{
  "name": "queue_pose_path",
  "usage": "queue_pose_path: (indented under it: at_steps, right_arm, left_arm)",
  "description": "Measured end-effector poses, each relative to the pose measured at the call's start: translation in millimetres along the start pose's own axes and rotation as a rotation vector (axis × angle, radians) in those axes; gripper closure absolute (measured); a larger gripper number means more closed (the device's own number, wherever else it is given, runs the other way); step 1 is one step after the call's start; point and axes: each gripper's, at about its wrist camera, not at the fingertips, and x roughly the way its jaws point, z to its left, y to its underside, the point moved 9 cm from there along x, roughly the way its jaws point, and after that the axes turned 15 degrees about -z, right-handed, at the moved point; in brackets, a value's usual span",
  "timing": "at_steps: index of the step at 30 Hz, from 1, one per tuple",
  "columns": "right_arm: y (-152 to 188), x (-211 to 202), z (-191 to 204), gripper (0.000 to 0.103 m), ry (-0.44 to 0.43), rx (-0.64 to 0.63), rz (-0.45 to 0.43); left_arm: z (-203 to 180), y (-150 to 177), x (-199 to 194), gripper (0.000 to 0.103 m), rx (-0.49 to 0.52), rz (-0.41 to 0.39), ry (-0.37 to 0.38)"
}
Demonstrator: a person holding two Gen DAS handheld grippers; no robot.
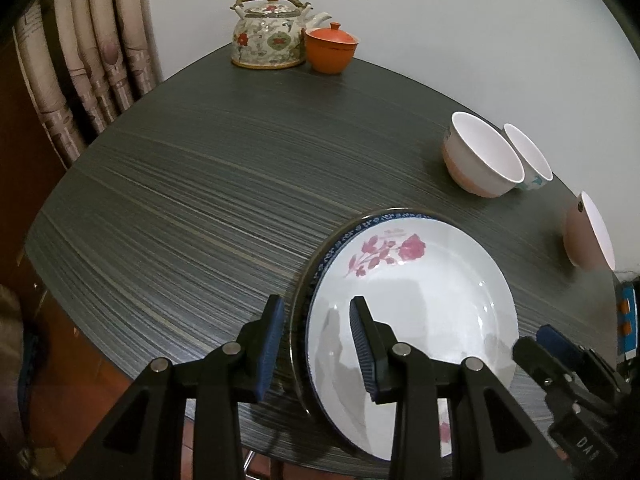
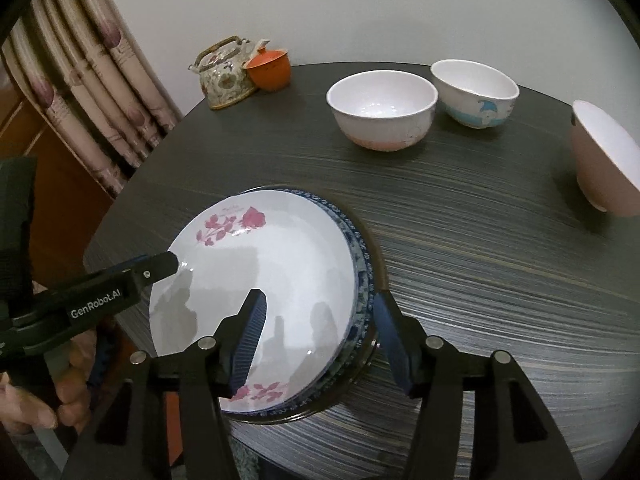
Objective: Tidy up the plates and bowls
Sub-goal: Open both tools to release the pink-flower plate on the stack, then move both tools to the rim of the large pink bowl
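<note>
A white plate with pink flowers point(image 1: 420, 296) point(image 2: 272, 280) lies on top of a blue-patterned plate point(image 2: 362, 264) and a dark-rimmed plate, stacked at the near edge of the dark table point(image 1: 180, 200). My left gripper point(image 1: 318, 308) straddles the stack's left rim, one pad outside it and one over the white plate, neither pressing. My right gripper point(image 2: 319, 296) straddles the right rim the same way, jaws apart. Three bowls stand behind: a white and pink bowl point(image 2: 382, 108), a blue-patterned bowl point(image 2: 476, 92) and a pink bowl point(image 2: 600, 160).
A flowered teapot point(image 1: 268, 32) and an orange lidded cup point(image 1: 330, 46) stand at the table's far edge by the wall. A curtain point(image 1: 80, 60) hangs to the left. A person's hand point(image 2: 40, 400) holds the left gripper's handle.
</note>
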Motion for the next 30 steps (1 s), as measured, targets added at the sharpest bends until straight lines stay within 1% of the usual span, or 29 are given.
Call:
queue_pose_path:
  at_steps: [7, 12, 13, 14, 17, 20, 23, 25, 28, 30]
  right_arm:
    - [-7.1, -14.0, -31.5, 0.049, 0.045, 0.048, -0.035]
    - [-13.8, -26.5, -66.9, 0.049, 0.092, 0.114, -0.063]
    - [-13.9, -28.4, -73.2, 0.049, 0.098, 0.129, -0.067]
    - [-13.1, -31.4, -80.8, 0.048, 0.103, 0.148, -0.072]
    - [-11.6, -40.6, -103.0, 0.048, 0.129, 0.185, -0.082]
    - [-9.9, -48.7, -123.1, 0.048, 0.148, 0.23, -0.096]
    - [-6.2, -58.9, -144.1, 0.048, 0.164, 0.274, -0.104]
    - [-3.3, -64.8, -157.2, 0.048, 0.185, 0.293, -0.103]
    - [-0.9, -74.7, -177.8, 0.048, 0.206, 0.325, -0.105]
    - [0.5, -82.6, -192.0, 0.048, 0.219, 0.353, -0.107]
  left_arm:
    - [4.1, 0.2, 3.4, 0.068, -0.002, 0.005, -0.021]
    - [12.2, 1.1, 7.3, 0.068, -0.009, 0.007, -0.062]
    - [13.8, 0.9, 7.9, 0.067, -0.011, 0.006, -0.069]
    - [15.5, 0.8, 8.3, 0.062, -0.016, 0.007, -0.073]
    - [16.5, -0.2, 7.3, 0.06, -0.017, -0.002, -0.084]
    - [8.8, -5.0, 1.0, 0.06, 0.004, -0.039, -0.066]
    - [0.4, -5.9, -5.3, 0.06, 0.003, -0.05, -0.044]
    - [-7.2, -5.3, -9.4, 0.06, 0.025, -0.056, -0.055]
    - [-21.7, -2.7, -12.3, 0.06, 0.046, -0.039, -0.056]
    - [-33.5, -1.0, -14.0, 0.06, 0.043, -0.023, -0.049]
